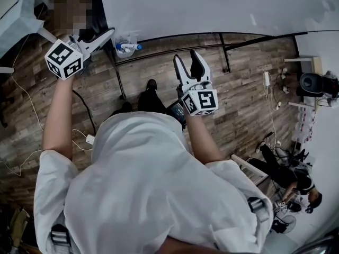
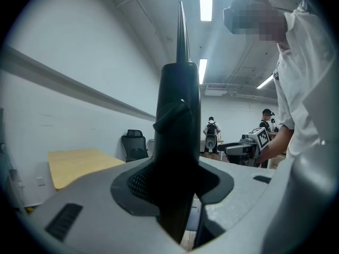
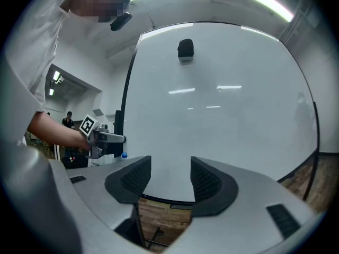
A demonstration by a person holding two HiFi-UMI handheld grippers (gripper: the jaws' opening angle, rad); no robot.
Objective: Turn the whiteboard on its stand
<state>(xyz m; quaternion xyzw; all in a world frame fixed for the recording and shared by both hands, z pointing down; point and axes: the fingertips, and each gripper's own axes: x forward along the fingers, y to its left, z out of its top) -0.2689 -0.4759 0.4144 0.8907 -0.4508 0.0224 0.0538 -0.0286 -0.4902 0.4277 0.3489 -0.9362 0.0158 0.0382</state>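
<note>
The whiteboard (image 1: 212, 7) stands on a black stand (image 1: 175, 50) right in front of me, its white face (image 3: 222, 105) filling the right gripper view. My left gripper (image 1: 106, 36) reaches the board's left edge. In the left gripper view the black frame (image 2: 180, 120) runs edge-on between the jaws, and the pads (image 2: 139, 184) press on it from both sides. My right gripper (image 1: 190, 67) points at the board's lower part. It stands open (image 3: 169, 181) with nothing between its fingers, a little short of the board.
A clear pocket with blue markers (image 1: 126, 46) hangs at the stand's left. A black eraser (image 3: 185, 50) sticks high on the board. Cables (image 1: 29, 105) trail over the wooden floor at the left. A person (image 1: 288, 176) crouches at the right, and others (image 2: 211, 131) stand across the room.
</note>
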